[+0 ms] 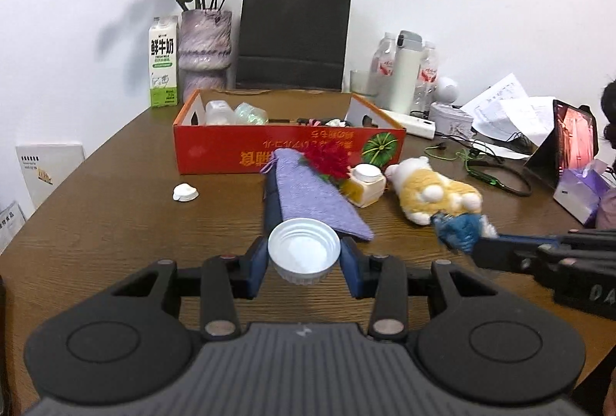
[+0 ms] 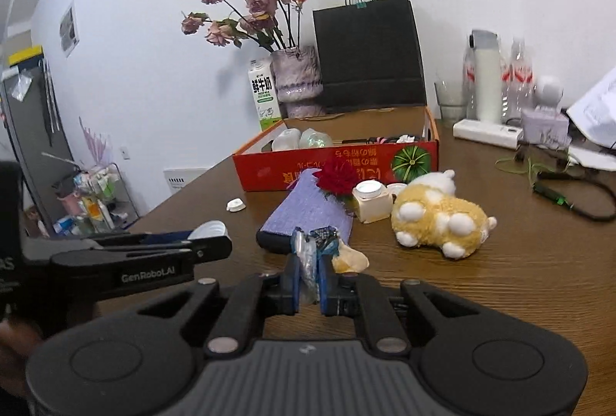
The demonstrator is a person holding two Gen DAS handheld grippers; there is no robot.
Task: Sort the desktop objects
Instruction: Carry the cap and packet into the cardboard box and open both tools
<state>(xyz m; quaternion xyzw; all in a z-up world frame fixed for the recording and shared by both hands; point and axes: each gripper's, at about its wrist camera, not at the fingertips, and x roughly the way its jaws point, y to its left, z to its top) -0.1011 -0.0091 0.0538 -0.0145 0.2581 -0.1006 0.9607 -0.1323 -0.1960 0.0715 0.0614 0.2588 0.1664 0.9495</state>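
Observation:
My left gripper [image 1: 304, 258] is shut on a white screw cap [image 1: 304, 248], held above the brown table. My right gripper [image 2: 309, 279] is shut on a crumpled blue and clear wrapper [image 2: 313, 248]; it also shows at the right of the left wrist view [image 1: 460, 229]. Ahead lie a purple knitted pouch [image 1: 315, 198] over a dark case, a red flower [image 1: 329, 161], a small cream bottle [image 1: 365, 183] and a yellow plush toy [image 1: 435, 190]. The open red cardboard box [image 1: 285, 150] stands behind them with bottles inside.
A small white cap [image 1: 184, 192] lies left on the table. A milk carton [image 1: 163, 63], a vase of dried roses [image 1: 206, 52] and a black paper bag [image 1: 294, 34] stand at the back. Bottles, papers, cables and a tablet [image 1: 569, 142] crowd the right.

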